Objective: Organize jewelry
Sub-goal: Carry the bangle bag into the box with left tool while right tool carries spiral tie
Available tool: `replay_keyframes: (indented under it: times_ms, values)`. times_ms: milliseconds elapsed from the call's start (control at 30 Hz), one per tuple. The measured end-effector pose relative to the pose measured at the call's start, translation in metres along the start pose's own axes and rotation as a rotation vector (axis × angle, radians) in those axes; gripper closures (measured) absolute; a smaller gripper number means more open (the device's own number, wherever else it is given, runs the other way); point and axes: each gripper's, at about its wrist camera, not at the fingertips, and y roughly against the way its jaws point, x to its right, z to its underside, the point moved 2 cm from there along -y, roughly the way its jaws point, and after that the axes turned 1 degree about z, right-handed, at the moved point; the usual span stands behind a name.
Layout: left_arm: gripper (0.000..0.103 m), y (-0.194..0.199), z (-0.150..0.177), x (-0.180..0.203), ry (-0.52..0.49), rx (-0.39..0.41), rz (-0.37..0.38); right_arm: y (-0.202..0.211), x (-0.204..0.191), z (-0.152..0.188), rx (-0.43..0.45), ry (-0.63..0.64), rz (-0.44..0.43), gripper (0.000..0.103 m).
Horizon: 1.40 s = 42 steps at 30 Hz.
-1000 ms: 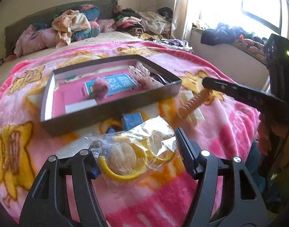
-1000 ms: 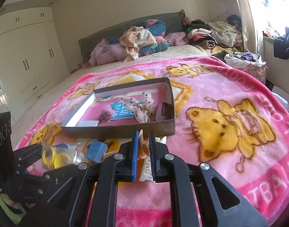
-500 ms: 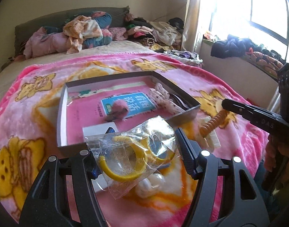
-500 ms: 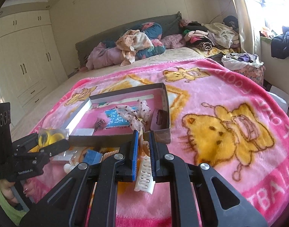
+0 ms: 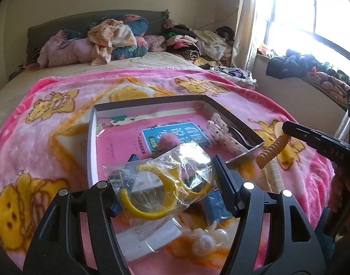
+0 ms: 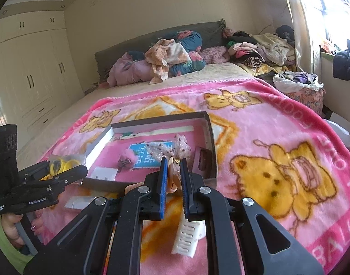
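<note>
A shallow grey box [image 5: 232,116] with a pink floor lies on the pink cartoon blanket [image 6: 278,137] of the bed. Inside it I see a blue printed label [image 5: 172,135] in the middle of the floor, a fluffy pink hair clip [image 6: 128,156] resting on that label, a spotted fabric bow [image 6: 172,147] at the right part, a small dark item [image 6: 203,158] against the right wall, which I cannot identify, and a white card [image 6: 105,173] in the near left corner.

The left gripper [image 5: 168,188] pinches a clear plastic bag [image 5: 161,183] between its two fingers. The bag holds yellow bracelets [image 5: 152,197]. It hangs above the near edge of the box, not touching it.

The right gripper [image 6: 174,181] is almost pressed together on an orange ridged hair claw [image 5: 272,152], which hangs down from its tips just beside the near right corner of the box.

On the blanket in front of the box lie a white comb-like hair clip [image 6: 186,236], a small blue box [image 5: 215,208], a white fluffy piece [image 5: 205,240] and another white card [image 6: 79,201]. They are outside the box, close to each other. A pile of clothes [image 6: 165,57] lies at the head of the bed.
</note>
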Motion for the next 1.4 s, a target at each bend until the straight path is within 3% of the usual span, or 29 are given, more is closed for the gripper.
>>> replay_keyframes:
  times_ms: [733,1400]
  values:
    - [0.047,-0.026,-0.019,-0.042,0.055,0.01,-0.067,-0.032,-0.001,-0.019,-0.006,0.005,0.02,0.092]
    - [0.046,-0.061,-0.014,-0.051,0.068,-0.07,-0.06,-0.08,-0.02,-0.017,-0.07,0.054,0.03,0.092]
